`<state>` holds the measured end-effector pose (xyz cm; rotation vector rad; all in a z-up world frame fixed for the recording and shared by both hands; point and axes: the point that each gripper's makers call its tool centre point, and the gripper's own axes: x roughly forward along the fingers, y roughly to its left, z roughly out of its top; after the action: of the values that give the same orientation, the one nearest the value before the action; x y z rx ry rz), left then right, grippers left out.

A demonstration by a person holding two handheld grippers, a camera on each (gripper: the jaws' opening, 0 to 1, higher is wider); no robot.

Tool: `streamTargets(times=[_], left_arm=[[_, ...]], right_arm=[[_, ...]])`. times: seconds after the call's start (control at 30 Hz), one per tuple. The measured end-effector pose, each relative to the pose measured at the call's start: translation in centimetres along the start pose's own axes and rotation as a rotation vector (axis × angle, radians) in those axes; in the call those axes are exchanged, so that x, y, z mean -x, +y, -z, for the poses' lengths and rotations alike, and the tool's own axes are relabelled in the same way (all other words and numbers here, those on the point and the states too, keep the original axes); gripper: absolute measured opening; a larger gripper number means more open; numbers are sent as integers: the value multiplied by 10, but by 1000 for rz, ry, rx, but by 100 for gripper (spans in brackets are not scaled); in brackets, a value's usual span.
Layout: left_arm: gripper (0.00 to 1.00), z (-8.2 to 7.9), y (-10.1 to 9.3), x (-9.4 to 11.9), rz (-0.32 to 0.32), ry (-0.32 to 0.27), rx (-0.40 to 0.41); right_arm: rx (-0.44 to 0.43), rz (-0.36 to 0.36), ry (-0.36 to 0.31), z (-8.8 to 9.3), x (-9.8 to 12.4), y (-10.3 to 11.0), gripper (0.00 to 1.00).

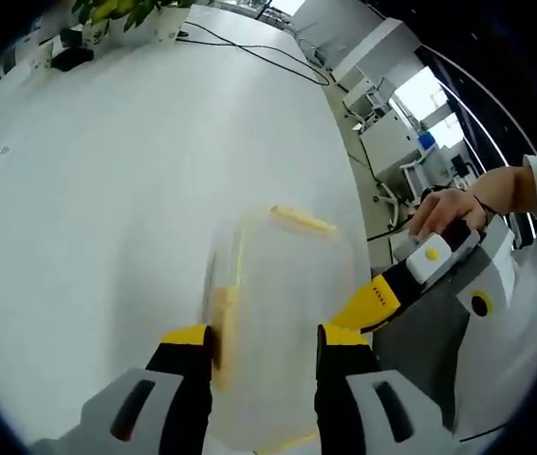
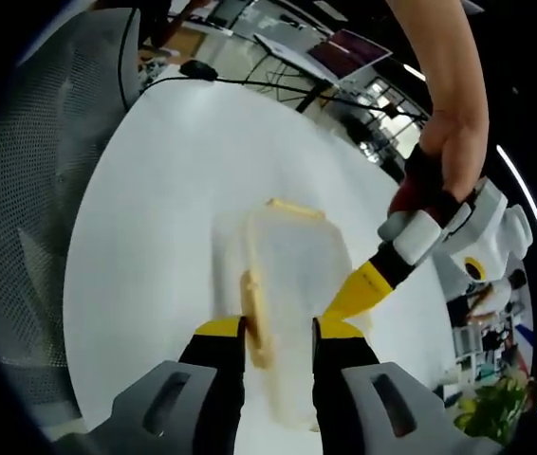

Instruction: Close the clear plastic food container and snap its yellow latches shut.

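In the left gripper view, the left gripper (image 1: 265, 339) has its jaws part open, straddling the near end of the clear plastic container (image 1: 273, 313); whether they press its walls I cannot tell. A yellow latch (image 1: 221, 322) lies just inside the left jaw. In the right gripper view, the right gripper (image 2: 278, 332) likewise straddles the container, beside a side latch. Beyond the jaws spreads the white table (image 1: 136, 171).

The clear plastic container (image 1: 278, 313) with yellow latches (image 2: 254, 318) sits low-centre in both views, lid on.
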<state>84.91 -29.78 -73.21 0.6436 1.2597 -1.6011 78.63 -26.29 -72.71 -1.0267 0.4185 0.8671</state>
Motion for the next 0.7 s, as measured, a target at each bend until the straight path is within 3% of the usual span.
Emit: streamTargets(times=[0.13, 0.23, 0.7], left_arm=[[42, -5, 1, 3, -35, -34, -60], [43, -5, 0, 5, -63, -65, -76], [42, 3, 4, 20, -132, -169, -29]], right_arm=[[0, -10, -20, -1, 2, 0, 26], [-86, -31, -21, -3, 4, 1, 29], [-118, -11, 9, -1, 21, -3, 26]])
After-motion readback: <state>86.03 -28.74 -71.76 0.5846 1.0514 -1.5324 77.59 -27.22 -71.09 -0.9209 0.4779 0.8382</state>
